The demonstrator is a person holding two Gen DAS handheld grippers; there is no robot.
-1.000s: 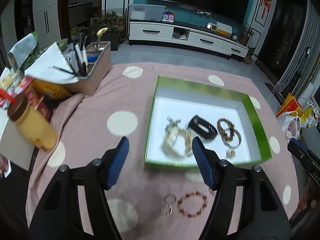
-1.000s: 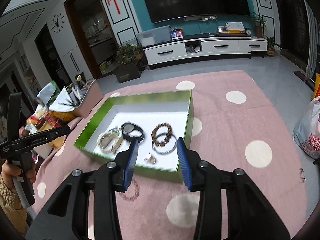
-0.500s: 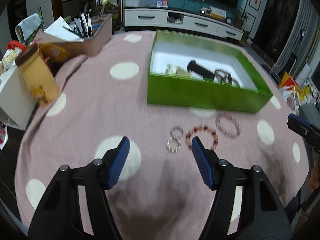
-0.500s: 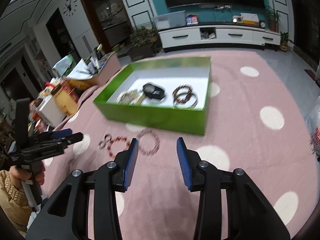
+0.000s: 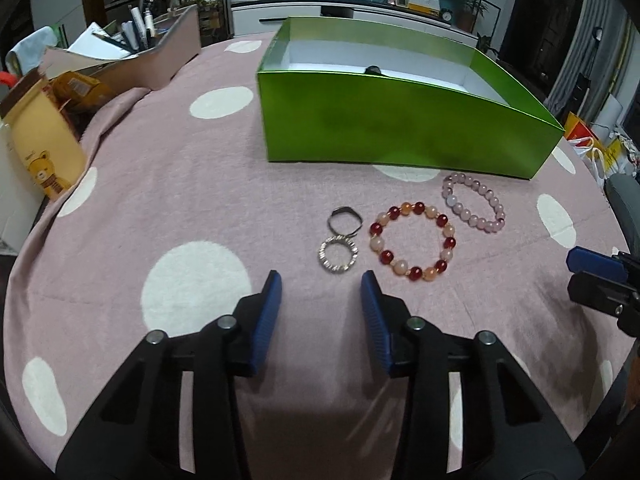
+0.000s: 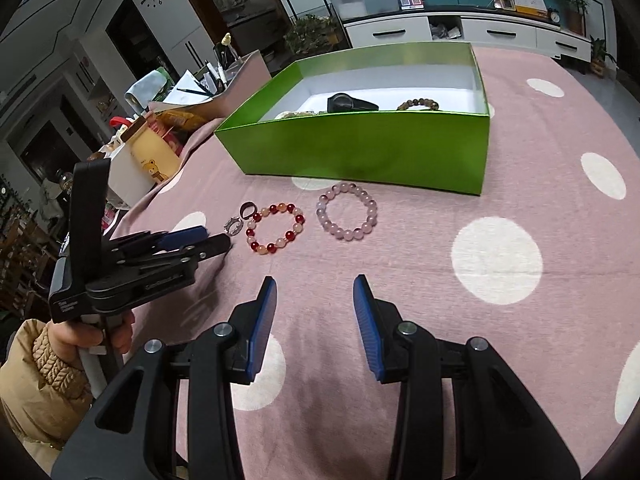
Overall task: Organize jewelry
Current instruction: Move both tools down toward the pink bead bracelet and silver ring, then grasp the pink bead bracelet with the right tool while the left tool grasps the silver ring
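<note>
On the pink dotted cloth in front of the green box [image 5: 400, 132] lie a plain silver ring [image 5: 345, 211], a sparkly ring [image 5: 325, 258], a red and peach bead bracelet [image 5: 376, 229] and a pale pink bead bracelet [image 5: 460, 212]. My left gripper [image 5: 320, 284] hangs low just short of the sparkly ring, its jaws closing with nothing between them. My right gripper [image 6: 315, 284] stands open and holds nothing, a little way short of the pink bracelet [image 6: 345, 234]. The box [image 6: 360, 152] holds a black band [image 6: 348, 102] and a brown bead bracelet [image 6: 418, 103].
A yellow bear bottle [image 5: 40, 148] and snack packs stand at the left table edge. A tan box of pens and papers [image 5: 160, 60] sits behind them. A hand in a tan sleeve [image 6: 48, 364] holds the left gripper. Plastic bags [image 5: 600, 148] lie beyond the right edge.
Both grippers have dropped from over the box to just above the cloth in front of it. The loose rings and bracelets now lie close ahead. The left jaws have narrowed.
</note>
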